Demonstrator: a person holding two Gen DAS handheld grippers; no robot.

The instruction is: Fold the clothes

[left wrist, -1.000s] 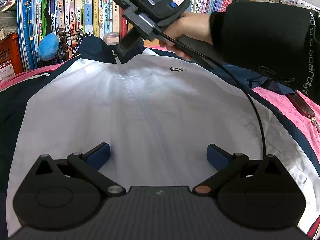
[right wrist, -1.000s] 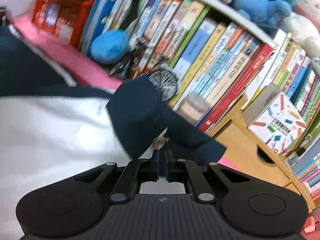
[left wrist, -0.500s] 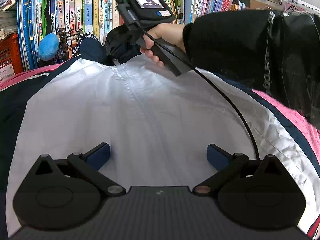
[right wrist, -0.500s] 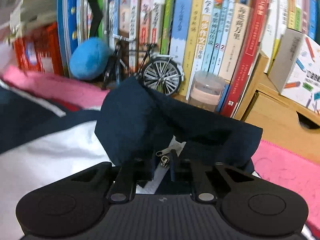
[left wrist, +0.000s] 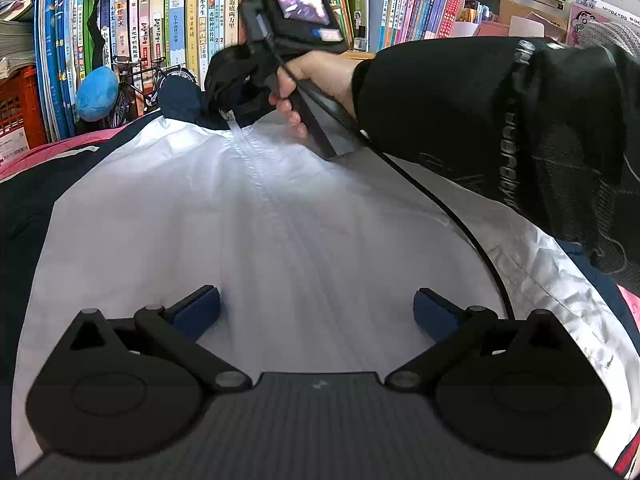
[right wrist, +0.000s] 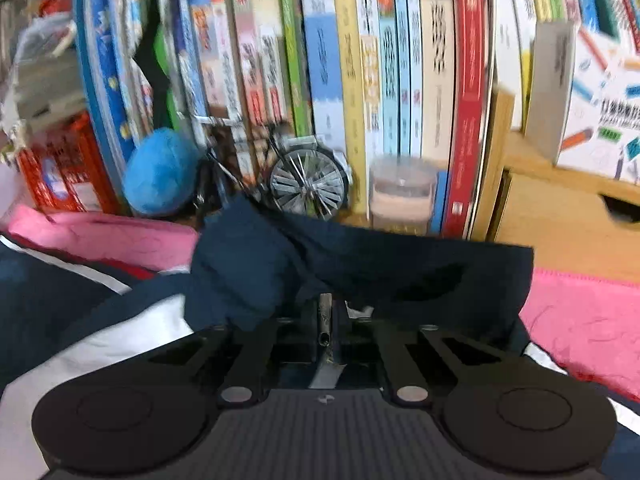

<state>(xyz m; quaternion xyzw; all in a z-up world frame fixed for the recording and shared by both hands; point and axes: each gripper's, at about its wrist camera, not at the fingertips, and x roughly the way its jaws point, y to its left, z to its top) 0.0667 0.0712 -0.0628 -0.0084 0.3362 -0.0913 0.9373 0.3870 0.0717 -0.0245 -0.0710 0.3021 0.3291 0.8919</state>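
A white jacket (left wrist: pixel 248 220) with navy collar and sleeves lies zipped, front up, on a pink cover (right wrist: pixel 580 312). My left gripper (left wrist: pixel 316 308) hovers open over the jacket's lower front, with only white cloth between its blue pads (left wrist: pixel 198 308). At the top of the zip, under the navy collar (right wrist: pixel 360 264), my right gripper (right wrist: pixel 326 316) is closing its jaws on the metal zipper pull (right wrist: pixel 325 318), which its pads pinch. In the left wrist view a hand (left wrist: pixel 320 76) in a black sleeve holds the right gripper (left wrist: pixel 228 96) at the collar.
A shelf of upright books (right wrist: pixel 360 80) stands close behind the collar. In front of it sit a blue plush ball (right wrist: pixel 160 172), a model bicycle (right wrist: pixel 308 186) and a clear plastic jar (right wrist: pixel 400 192). A wooden drawer box (right wrist: pixel 560 216) is at right, an orange crate (left wrist: pixel 16 108) at left.
The right gripper moved left along the collar to the zip's top, rolled level, and closed on the zipper pull. The left gripper stayed put and open.
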